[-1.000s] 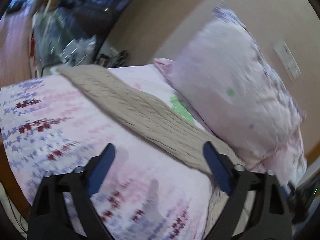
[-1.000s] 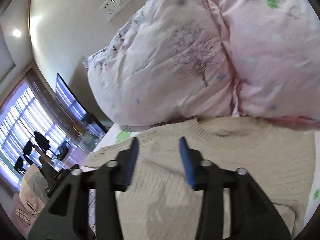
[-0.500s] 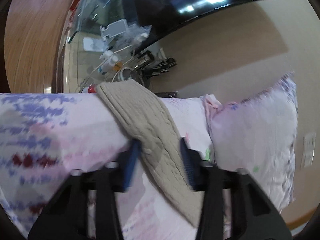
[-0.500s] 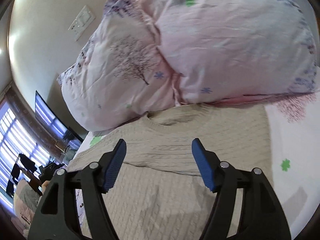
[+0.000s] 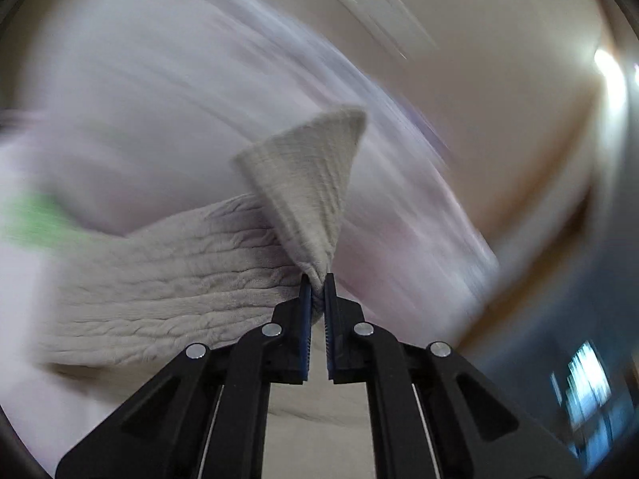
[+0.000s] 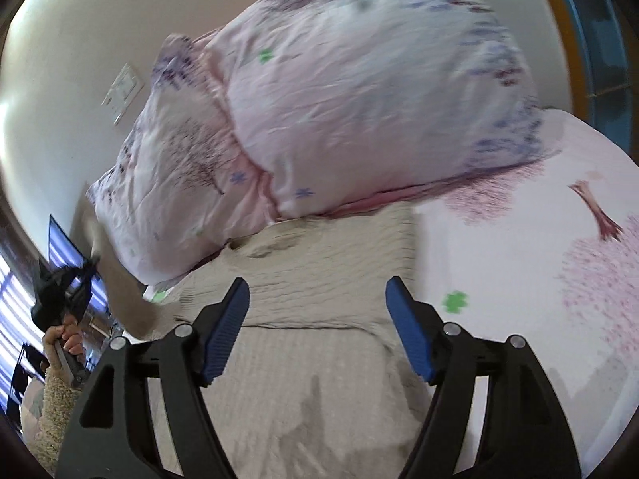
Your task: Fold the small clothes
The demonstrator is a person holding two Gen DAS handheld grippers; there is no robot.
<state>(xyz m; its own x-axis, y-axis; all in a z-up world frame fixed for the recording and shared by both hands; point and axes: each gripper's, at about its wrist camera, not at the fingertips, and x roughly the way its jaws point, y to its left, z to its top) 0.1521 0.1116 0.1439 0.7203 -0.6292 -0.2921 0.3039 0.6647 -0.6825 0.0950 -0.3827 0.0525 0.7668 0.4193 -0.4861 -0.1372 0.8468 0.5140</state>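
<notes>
Beige knit sweater is spread flat on the floral bedsheet, its collar against the pillows. One sleeve is pinched in the fully closed left gripper. Above the sweater's body, the right gripper is held wide, empty.

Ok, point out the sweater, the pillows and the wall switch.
sweater (image 6: 319, 359): right wrist view, flat knit body between the open gripper's fingers.
pillows (image 6: 359, 111): right wrist view, front face of the nearer pillow.
wall switch (image 6: 123, 92): right wrist view, centre of the plate.
</notes>
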